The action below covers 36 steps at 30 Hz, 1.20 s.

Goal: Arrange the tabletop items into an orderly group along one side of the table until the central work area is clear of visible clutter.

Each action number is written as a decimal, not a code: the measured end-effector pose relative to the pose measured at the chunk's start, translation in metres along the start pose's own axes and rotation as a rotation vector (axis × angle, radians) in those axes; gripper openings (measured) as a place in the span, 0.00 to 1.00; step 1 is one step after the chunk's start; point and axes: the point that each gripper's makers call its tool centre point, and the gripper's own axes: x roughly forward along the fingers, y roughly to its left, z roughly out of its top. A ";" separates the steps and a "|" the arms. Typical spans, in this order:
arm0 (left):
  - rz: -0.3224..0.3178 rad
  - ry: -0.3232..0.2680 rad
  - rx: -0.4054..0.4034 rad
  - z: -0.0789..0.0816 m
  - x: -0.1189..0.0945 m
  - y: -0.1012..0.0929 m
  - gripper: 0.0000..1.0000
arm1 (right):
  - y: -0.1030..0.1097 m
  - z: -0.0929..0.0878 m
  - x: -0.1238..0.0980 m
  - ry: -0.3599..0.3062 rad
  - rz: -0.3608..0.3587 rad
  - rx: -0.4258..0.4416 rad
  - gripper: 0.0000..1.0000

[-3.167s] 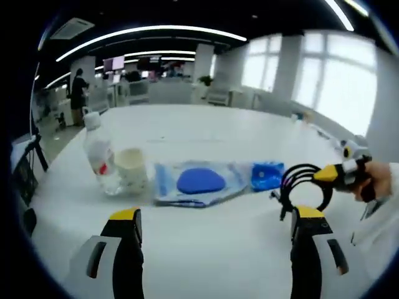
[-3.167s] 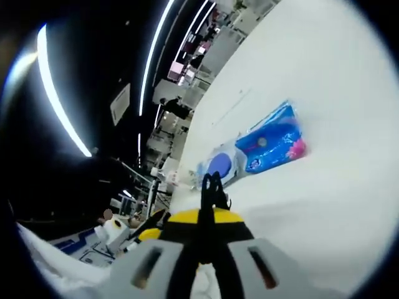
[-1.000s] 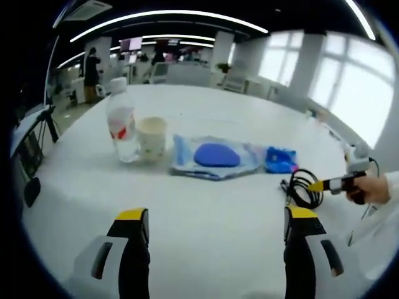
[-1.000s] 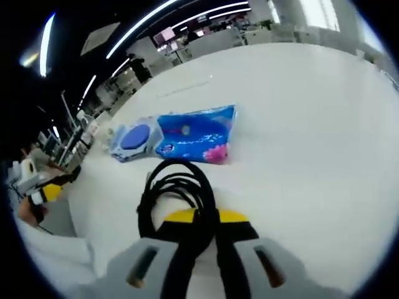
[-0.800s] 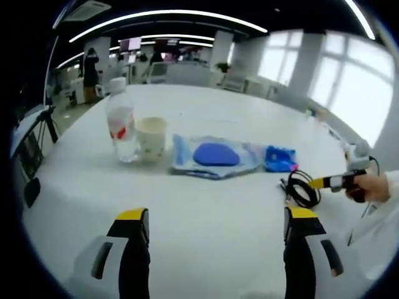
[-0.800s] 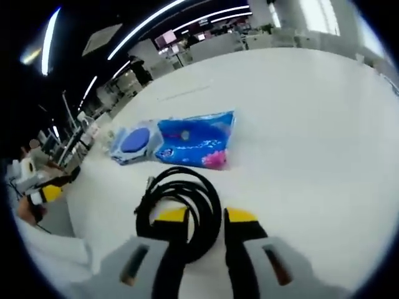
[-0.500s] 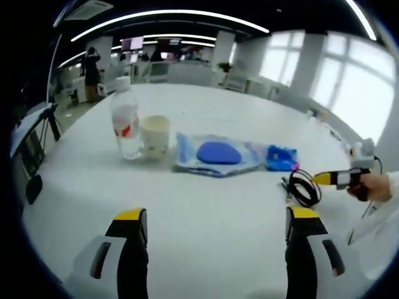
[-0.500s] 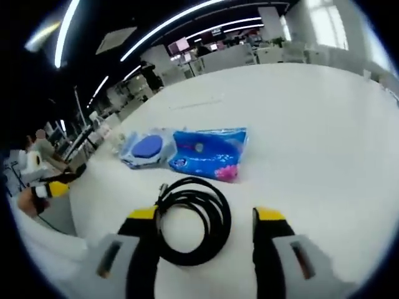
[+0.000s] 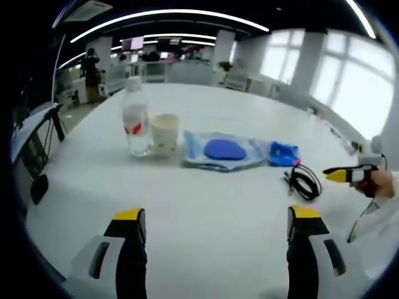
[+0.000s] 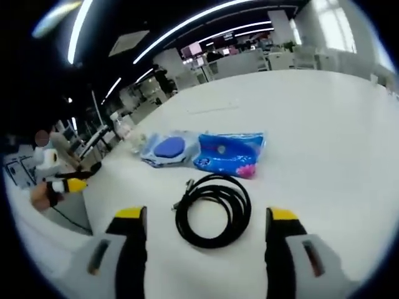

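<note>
1. On the smooth white counter (image 9: 206, 205), in the left gripper view, a clear plastic bottle with a white cap and red label (image 9: 138, 119) stands upright at the left; its contents cannot be told.
2. Just beside it stands a cream paper cup (image 9: 165, 133), its inside hidden.
3. Next lies a crinkly clear plastic pouch holding a rounded blue pad (image 9: 224, 150).
4. A glossy blue tissue packet (image 10: 229, 152) follows.
5. A black cable wound in a round coil (image 10: 214, 209) lies flat, untouched, near the packet.
6. The left gripper (image 9: 212, 221) hangs with jaws spread, empty.
7. The right gripper (image 10: 207, 225) has jaws wide apart, released, either side of the coil.
</note>
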 end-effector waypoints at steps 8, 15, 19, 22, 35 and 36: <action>-0.025 0.026 0.055 -0.004 -0.014 0.015 0.91 | 0.014 -0.008 -0.012 -0.005 -0.002 -0.006 0.79; -0.044 0.026 0.077 0.002 -0.029 0.039 0.90 | 0.028 -0.022 -0.024 0.002 -0.026 -0.026 0.79; -0.067 0.016 0.081 0.008 -0.037 0.046 0.90 | 0.035 -0.030 -0.026 0.001 -0.046 -0.003 0.78; -0.101 0.021 0.115 0.008 -0.042 0.048 0.90 | 0.041 -0.032 -0.028 -0.010 -0.051 0.006 0.78; -0.132 0.025 0.156 -0.005 -0.049 0.058 0.89 | 0.062 -0.040 -0.040 -0.036 -0.074 0.014 0.78; -0.131 0.028 0.158 -0.006 -0.050 0.061 0.89 | 0.062 -0.040 -0.040 -0.039 -0.078 0.022 0.78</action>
